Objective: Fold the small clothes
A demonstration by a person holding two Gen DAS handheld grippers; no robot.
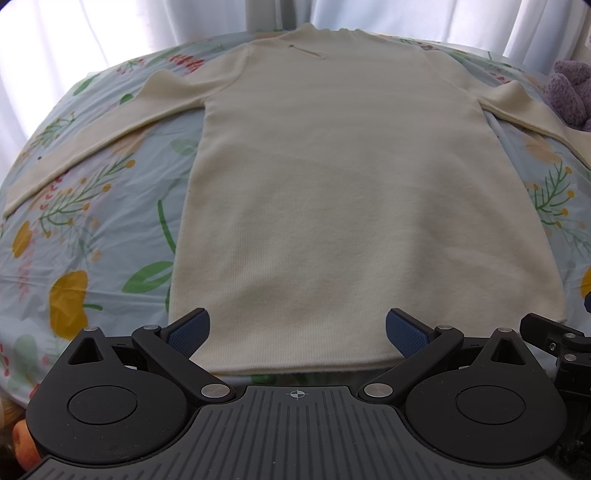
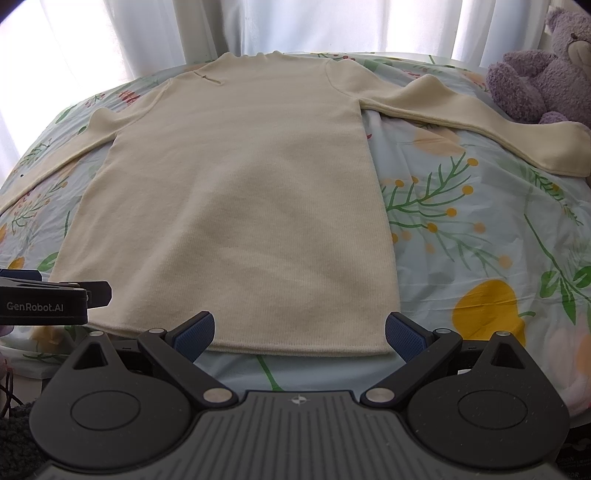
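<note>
Cream sweater [image 1: 325, 192] lies flat on a floral bedsheet [image 1: 92, 229], hem nearest, collar far.
Both tongs hover at the near hem, spread wide and gripping nothing: left gripper [image 1: 297, 332], right gripper [image 2: 299, 332]. "GenRobot.AI" reads on the left gripper's side in the right view. Far right sits a purple teddy bear [image 2: 535, 70] before white curtains [image 2: 295, 26].

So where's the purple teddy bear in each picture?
Left wrist view: the purple teddy bear peeks in at the far right edge, beside the cream sweater's right sleeve.
Right wrist view: the teddy bear sits big in the top right corner, just behind that same sleeve.
Shared landmark: the sweater's right sleeve, reaching toward the bear in both.
</note>
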